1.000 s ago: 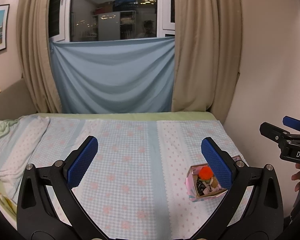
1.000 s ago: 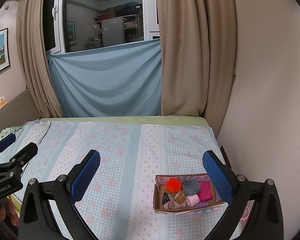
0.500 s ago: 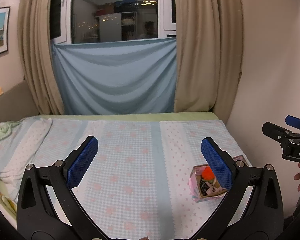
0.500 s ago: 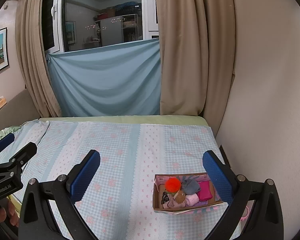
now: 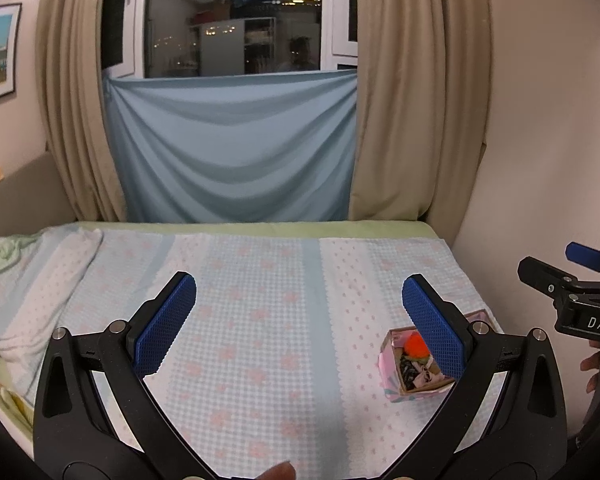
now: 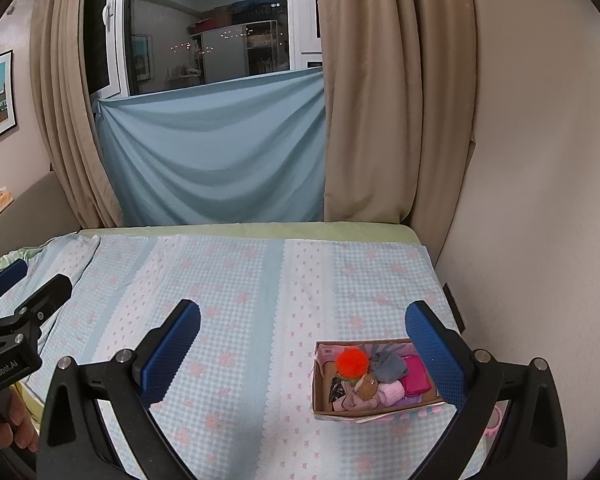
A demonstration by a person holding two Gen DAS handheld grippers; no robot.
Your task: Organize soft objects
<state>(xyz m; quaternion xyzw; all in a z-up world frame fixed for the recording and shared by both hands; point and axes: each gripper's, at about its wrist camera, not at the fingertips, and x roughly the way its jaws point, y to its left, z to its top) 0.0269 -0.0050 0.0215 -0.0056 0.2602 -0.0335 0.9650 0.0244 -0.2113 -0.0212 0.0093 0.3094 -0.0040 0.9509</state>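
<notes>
A small pink cardboard box (image 6: 342,414) (image 5: 389,372) sits on the bed near the wall, on the right. Inside lie an orange pompom (image 6: 352,361) (image 5: 415,345), a grey soft piece (image 6: 387,365), a magenta item (image 6: 416,375), a pale pink roll (image 6: 392,392) and a brown ball (image 6: 367,386). My right gripper (image 6: 303,352) hovers open above the bed, its right pad overlapping the box's right end. Held wide open over the bedspread, my left gripper (image 5: 300,324) has its right pad in front of the box. Neither holds anything.
The bed (image 6: 236,292) wears a light blue checked spread with pink flowers. A wall (image 6: 532,200) runs along its right side. Beige curtains and a hanging blue sheet (image 6: 216,152) close the far end. A pillow and crumpled green cloth (image 5: 4,256) lie far left.
Both grippers have drawn back and up slightly from the bed, so the box appears a little smaller and lower. Both stay open.
</notes>
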